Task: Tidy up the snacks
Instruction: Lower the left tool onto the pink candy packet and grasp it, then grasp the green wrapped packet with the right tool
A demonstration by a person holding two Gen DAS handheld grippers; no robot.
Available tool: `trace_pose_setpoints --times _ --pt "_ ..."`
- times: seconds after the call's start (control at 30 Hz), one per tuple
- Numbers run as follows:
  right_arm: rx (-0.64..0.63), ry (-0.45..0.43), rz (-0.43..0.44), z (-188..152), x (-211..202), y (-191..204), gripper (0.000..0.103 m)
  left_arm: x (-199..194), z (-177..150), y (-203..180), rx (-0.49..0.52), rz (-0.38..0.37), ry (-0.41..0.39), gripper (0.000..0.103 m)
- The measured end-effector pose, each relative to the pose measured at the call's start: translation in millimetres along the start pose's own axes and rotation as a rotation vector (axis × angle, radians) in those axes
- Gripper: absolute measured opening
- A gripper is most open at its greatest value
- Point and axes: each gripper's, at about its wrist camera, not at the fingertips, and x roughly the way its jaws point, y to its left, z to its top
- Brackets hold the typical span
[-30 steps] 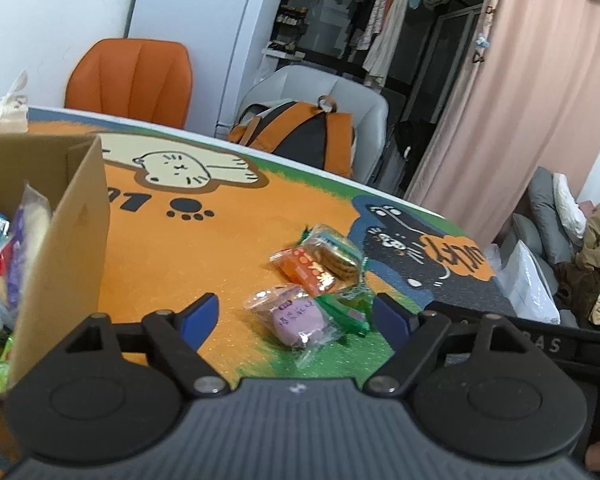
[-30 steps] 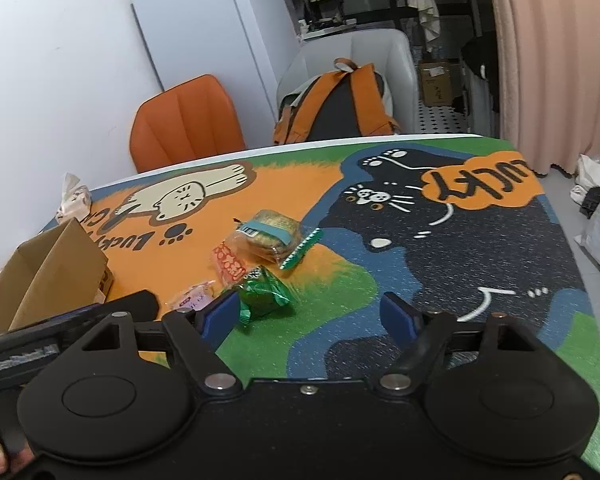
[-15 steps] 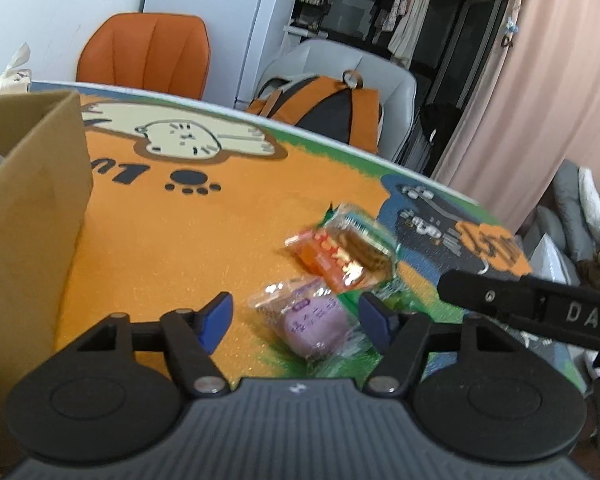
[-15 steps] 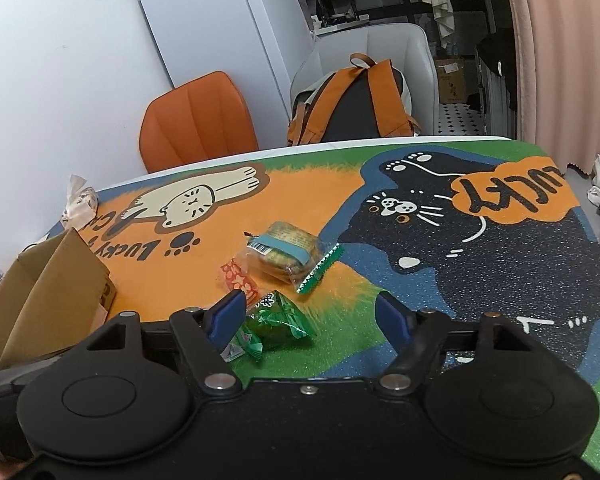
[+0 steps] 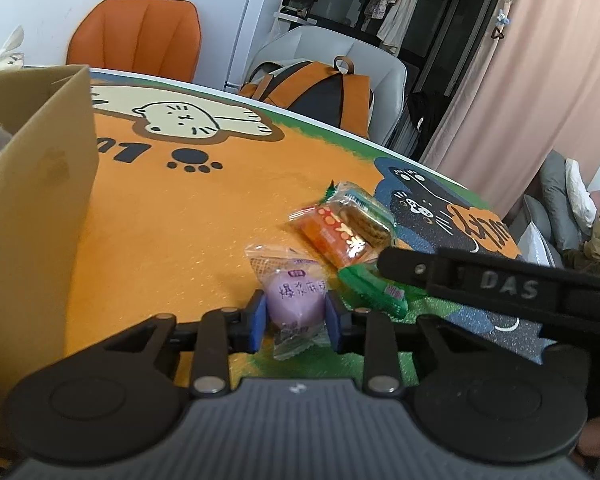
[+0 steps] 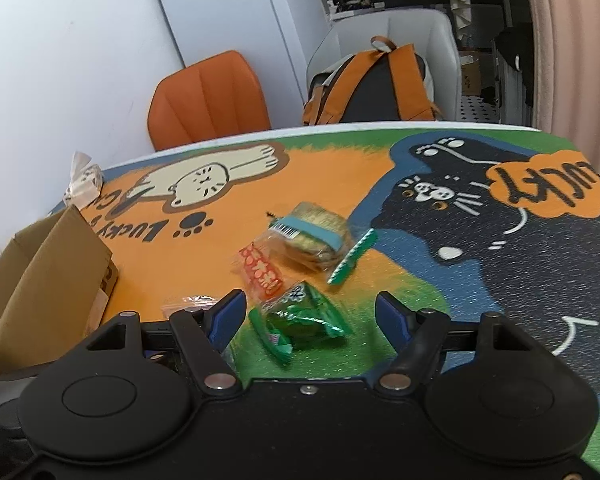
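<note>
1. The purple snack packet [image 5: 296,300] lay on the cartoon-cat table mat [image 5: 188,220], at the near edge of the small pile, and my left gripper [image 5: 296,318] was closed on it, one blue pad [image 5: 258,320] pressed to each side of its soft, rounded middle.
2. Its wrapper was clear, crinkled plastic with sawtooth-cut ends; the filling showed pale lilac under dark printed characters.
3. I held that gripper low and nearly level over the mat, fingers pointing away from me.
4. My right gripper [image 6: 310,316] hung just above the mat with its jaws wide apart, gripping nothing; the green snack packet [image 6: 300,320] lay between its blue fingers.
5. Beside the purple one sat that glossy green packet [image 5: 374,290], an orange-red packet [image 5: 332,234] and a clear-wrapped stack of brown biscuits [image 5: 364,216], all touching or overlapping.
6. An open cardboard box [image 5: 32,200] stood to my left on the mat, its plain brown flap upright.
7. Beyond the table stood an orange chair [image 5: 140,36] and an orange-and-grey backpack [image 5: 320,92].
</note>
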Motion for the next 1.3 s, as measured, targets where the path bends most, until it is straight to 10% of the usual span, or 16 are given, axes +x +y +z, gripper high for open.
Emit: trace_pose_setpoints --times 0.17,0.4,0.83,1.3 --pt "0.018 0.052 0.029 -8.5 9.8 2.2 0.044 -5.0 -2.1 4.7 -0.003 -0.006 0.001 0.029" --pt "0.012 0.043 0.031 -16.4 -0.7 1.0 0.037 -10.9 -4.6 6.4 -0.007 -0.024 0.003 0.029" --pt "0.037 0.030 -0.020 -31.3 -32.1 -13.5 0.037 -25.4 -13.1 10.5 0.002 -0.048 0.014 0.031" --pt "0.005 0.029 -0.042 -31.7 -21.1 -11.3 0.050 -10.3 -10.3 -3.6 0.027 0.022 -0.012 0.058"
